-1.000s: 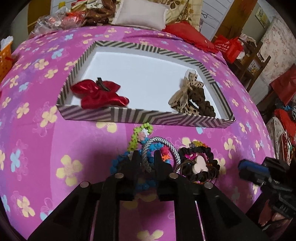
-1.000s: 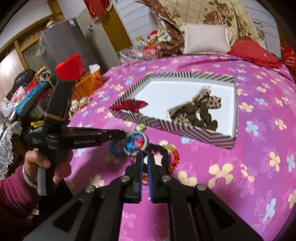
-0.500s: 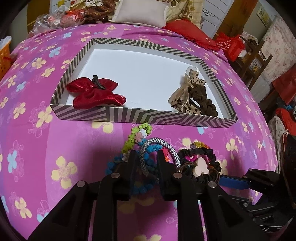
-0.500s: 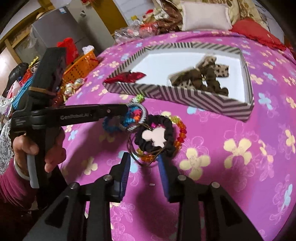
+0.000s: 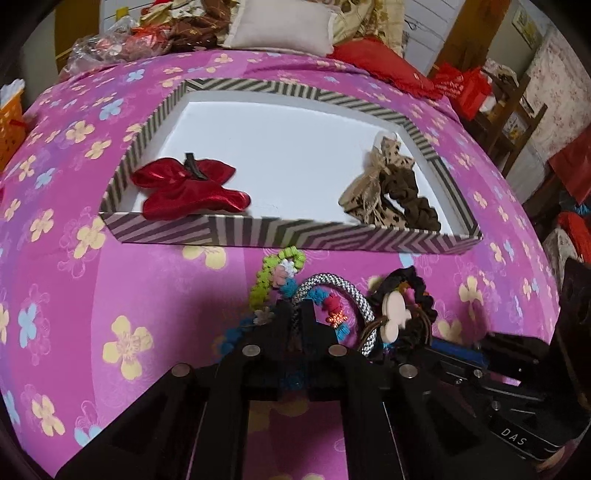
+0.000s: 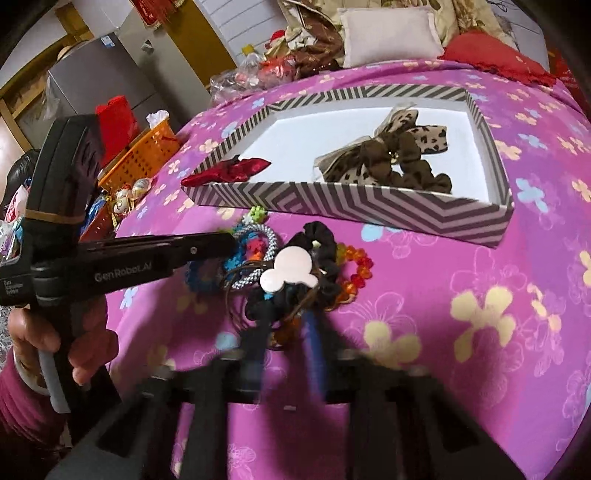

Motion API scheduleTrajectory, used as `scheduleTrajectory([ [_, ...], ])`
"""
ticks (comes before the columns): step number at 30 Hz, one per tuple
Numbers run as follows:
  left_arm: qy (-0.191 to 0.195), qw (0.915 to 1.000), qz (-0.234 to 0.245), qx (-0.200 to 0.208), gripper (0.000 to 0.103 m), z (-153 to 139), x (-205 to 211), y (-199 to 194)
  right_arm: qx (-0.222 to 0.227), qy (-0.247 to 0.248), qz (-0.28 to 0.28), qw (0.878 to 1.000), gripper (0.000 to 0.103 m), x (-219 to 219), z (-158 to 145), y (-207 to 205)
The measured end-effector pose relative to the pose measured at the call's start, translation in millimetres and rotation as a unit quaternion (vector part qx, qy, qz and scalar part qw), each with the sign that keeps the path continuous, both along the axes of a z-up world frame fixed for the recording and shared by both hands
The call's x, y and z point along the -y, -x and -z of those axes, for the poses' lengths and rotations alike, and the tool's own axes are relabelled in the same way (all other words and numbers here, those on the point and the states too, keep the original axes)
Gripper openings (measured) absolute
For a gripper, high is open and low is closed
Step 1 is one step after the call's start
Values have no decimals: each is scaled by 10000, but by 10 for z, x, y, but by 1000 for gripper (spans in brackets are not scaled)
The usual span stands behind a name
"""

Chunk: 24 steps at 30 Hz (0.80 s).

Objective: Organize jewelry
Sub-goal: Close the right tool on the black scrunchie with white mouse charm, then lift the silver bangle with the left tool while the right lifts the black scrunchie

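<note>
My left gripper (image 5: pixel 295 317) is clamped on the grey-and-white rope band (image 5: pixel 345 291), jaws pressed together on its near end. It has just closed again after a brief slackening, with the band between the pads. My right gripper (image 6: pixel 286 321) has just snapped together too, on the near edge of the black scrunchie (image 6: pixel 317 236) with the white mouse-shaped charm (image 6: pixel 288 271), as best I can read through the blur; its tips are smeared.

Both sit in one tangled pile just ahead of my fingertips: blue crochet band (image 6: pixel 201 275), green flower band (image 5: pixel 273 266), amber-and-red bead bracelet (image 6: pixel 354 266), thin brown elastics. All interlocked, so lifting one piece will likely drag the others. That pile is the work left.

Beyond the pile, the striped box (image 5: pixel 295 236), its near wall facing me and to be cleared on the way in. Done so far: red satin bow (image 5: pixel 184 192) in its near-left part, leopard-print scrunchie (image 5: pixel 391 192) at near-right. Middle and far floor bare.

My left hand (image 6: pixel 62 343) grips the handle off to the right gripper's left. Past the box: pale pillow (image 5: pixel 280 26), red cushion (image 5: pixel 376 59). Orange basket (image 6: pixel 147 155) off the bedspread's (image 5: pixel 110 295) left edge.
</note>
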<state>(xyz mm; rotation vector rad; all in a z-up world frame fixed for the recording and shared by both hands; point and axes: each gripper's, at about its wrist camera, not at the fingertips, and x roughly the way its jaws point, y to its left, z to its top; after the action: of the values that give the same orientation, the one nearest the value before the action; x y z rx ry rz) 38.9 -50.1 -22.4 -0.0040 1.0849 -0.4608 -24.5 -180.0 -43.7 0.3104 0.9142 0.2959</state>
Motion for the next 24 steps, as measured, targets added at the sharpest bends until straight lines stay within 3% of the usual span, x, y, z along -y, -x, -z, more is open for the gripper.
scheduleTrajectory([
  [16, 313, 9987, -267, 303, 0, -344, -198, 45, 809, -198, -124, 9964, 3, 157, -712, 229],
  [19, 332, 9985, -266, 334, 0, -377, -202, 65, 905, -465, -228, 9946, 3, 159, -794, 227],
  [22, 356, 9984, -275, 329, 0, -388, -195, 89, 952, -368, -288, 9944, 2, 127, -839, 222],
  [24, 380, 9983, -282, 334, 0, -397, -200, 105, 947, -683, -351, 9925, 2, 166, -843, 237],
])
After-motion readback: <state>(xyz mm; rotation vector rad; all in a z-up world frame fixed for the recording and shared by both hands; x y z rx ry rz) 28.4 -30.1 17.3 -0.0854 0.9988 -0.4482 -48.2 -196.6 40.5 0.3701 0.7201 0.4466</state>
